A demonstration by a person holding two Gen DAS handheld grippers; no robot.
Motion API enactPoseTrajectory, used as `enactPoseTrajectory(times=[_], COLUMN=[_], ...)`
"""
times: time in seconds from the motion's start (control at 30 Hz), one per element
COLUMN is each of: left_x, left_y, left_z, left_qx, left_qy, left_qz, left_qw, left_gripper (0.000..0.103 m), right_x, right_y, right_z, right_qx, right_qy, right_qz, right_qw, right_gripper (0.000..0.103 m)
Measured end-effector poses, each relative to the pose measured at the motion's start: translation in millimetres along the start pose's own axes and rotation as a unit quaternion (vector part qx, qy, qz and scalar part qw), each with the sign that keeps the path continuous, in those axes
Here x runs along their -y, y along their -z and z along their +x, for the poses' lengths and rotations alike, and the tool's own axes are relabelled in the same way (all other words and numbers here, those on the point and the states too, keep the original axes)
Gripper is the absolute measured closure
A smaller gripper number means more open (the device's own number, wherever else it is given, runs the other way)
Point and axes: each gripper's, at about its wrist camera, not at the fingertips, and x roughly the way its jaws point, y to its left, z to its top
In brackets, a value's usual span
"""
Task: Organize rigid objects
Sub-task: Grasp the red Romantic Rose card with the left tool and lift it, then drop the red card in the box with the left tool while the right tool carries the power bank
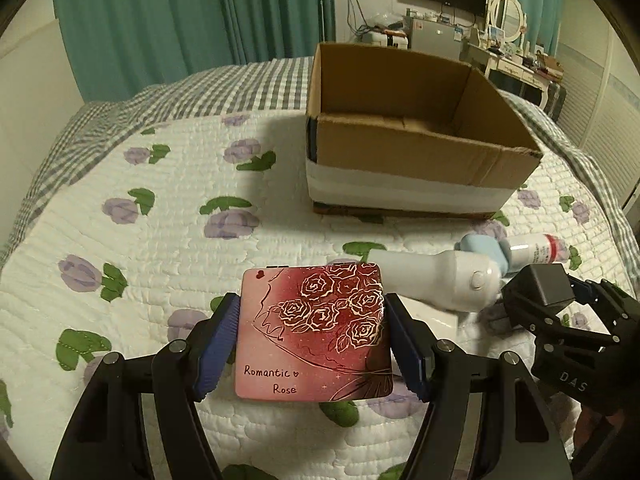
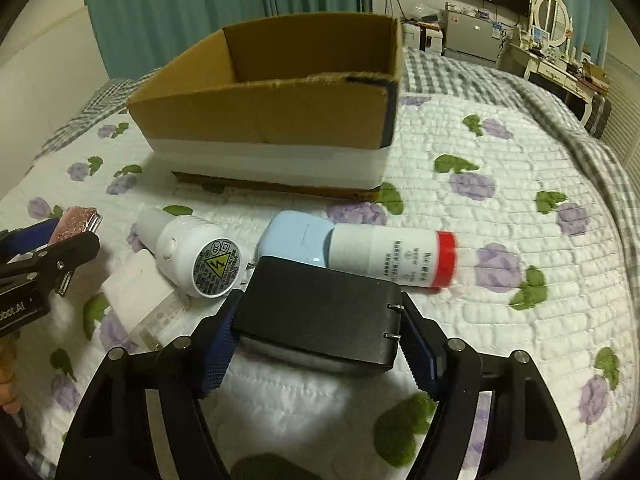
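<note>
My left gripper [image 1: 311,306] is shut on a red square case [image 1: 316,332] printed with roses and "Romantic Rose", held just above the quilt. The case's edge [image 2: 78,220] also shows at the far left of the right wrist view. My right gripper [image 2: 320,304] has both blue pads against the sides of a black plug adapter [image 2: 320,316], whose two metal prongs point right. That adapter [image 1: 536,286] appears at the right of the left wrist view too. An open cardboard box [image 1: 420,148] [image 2: 260,116] stands behind both grippers, and what shows of its inside is bare.
On the flowered quilt [image 2: 500,184] between the grippers and the box lie a white cylindrical device [image 2: 192,256], a light blue item [image 2: 292,240], a white bottle with a red cap [image 2: 392,258] and a flat white packet [image 2: 136,292]. Furniture stands beyond the bed.
</note>
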Motion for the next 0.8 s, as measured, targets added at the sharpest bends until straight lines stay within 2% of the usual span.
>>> enactPoseTrajectory(times=[0.3, 0.4, 0.5, 0.67, 0.8], left_x=[14.0, 15.4, 16.6, 18.7, 29.7], left_y=[-19.7, -37.8, -63.2, -111.3, -148.8], left_z=[-52.9, -72.6, -86.6, -86.2, -60.9], left_qx=[0.049, 0.07, 0.095, 0.118, 0.12], left_qy=[0.016, 0.029, 0.019, 0.025, 0.022], left_qz=[0.014, 0.023, 0.034, 0.035, 0.045], left_qw=[0.9986, 0.9968, 0.9947, 0.9921, 0.9915], left_gripper=[0.031, 0.031, 0.031, 0.031, 0.031], right_x=[-6.5, -11.8, -15.2, -14.8, -7.6], right_y=[-12.1, -30.0, -55.5, -99.1, -128.2], right_z=[-63.4, -90.4, -118.3, -143.9, -137.9], right_qx=[0.05, 0.08, 0.117, 0.161, 0.172], right_qy=[0.011, 0.013, 0.011, 0.009, 0.003], right_qz=[-0.016, -0.025, -0.03, -0.046, -0.043], right_qw=[0.999, 0.996, 0.993, 0.986, 0.984], right_gripper=[0.03, 0.03, 0.03, 0.03, 0.03])
